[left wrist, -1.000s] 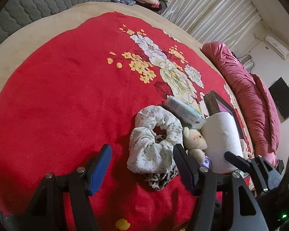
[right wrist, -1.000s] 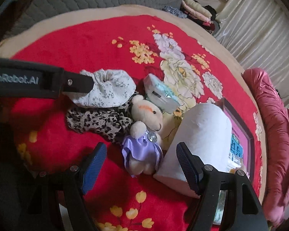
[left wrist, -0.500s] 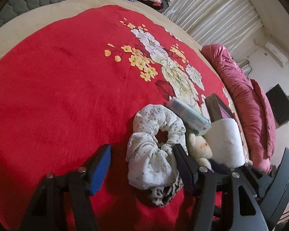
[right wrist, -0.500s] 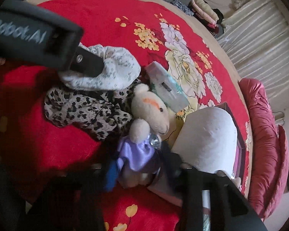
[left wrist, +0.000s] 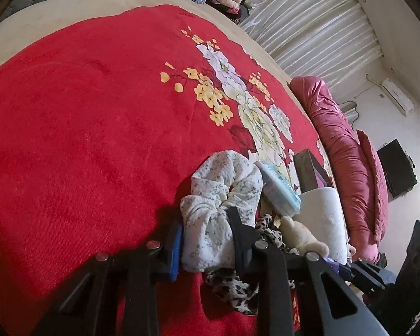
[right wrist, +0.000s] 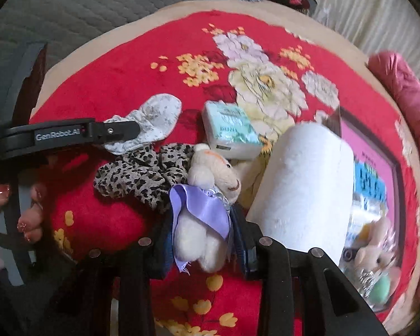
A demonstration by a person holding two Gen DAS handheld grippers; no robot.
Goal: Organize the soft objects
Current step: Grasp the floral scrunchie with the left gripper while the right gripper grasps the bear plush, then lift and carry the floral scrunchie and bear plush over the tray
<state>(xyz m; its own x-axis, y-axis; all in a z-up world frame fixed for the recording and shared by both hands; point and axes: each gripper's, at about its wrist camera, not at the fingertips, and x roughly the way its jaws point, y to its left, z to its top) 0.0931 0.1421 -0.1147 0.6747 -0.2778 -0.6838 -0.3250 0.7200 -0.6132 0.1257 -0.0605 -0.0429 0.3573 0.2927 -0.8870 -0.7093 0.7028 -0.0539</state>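
Left wrist view: left claw (left wrist: 207,240) closing on the floral scrunchie (left wrist: 221,196), leopard scrunchie (left wrist: 238,288) lying just right; right claw (right wrist: 203,247) pinches the plush bear (right wrist: 207,196)

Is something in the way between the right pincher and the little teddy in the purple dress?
Nothing visible. The right gripper already has the cream plush teddy in the purple satin dress squeezed between its fingers, with the white paper roll just beside it.

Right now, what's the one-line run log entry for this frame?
left gripper: closing on white floral scrunchie | right gripper: shut on plush bear | leopard scrunchie: on red blanket
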